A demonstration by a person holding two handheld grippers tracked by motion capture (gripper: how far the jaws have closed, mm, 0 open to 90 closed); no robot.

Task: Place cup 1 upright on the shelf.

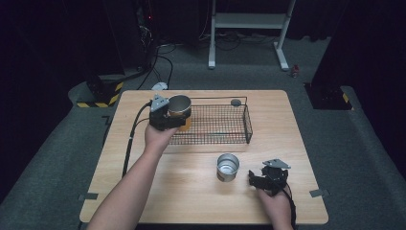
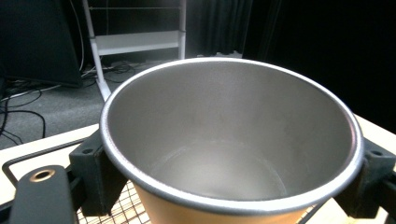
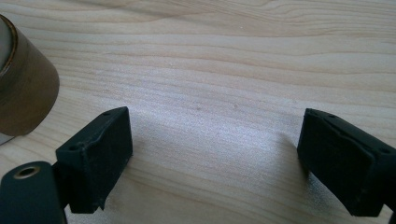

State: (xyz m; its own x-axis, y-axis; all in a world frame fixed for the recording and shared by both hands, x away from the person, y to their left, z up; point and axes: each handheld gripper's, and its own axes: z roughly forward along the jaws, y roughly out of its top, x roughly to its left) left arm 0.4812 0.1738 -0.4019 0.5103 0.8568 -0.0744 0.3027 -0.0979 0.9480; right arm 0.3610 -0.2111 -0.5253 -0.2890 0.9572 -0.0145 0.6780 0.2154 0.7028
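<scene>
I find my left gripper (image 1: 168, 116) clamped on an orange metal cup (image 1: 180, 109), one black jaw on each side of its wall, as the left gripper view confirms; the cup (image 2: 224, 154) is upright, open end up, with nothing inside it. It is held at the far-left corner of the wire basket (image 1: 225, 140), over the basket's left end; I cannot tell whether its base touches the mesh. The basket sits on the far half of the wooden table (image 1: 191, 191). My right gripper (image 1: 261, 178) rests at the near right of the table with its jaws wide apart and nothing between them, only bare wood. A second metal cup (image 1: 227, 167) stands upright on the table just left of that gripper, near the basket's near edge but apart from it.
</scene>
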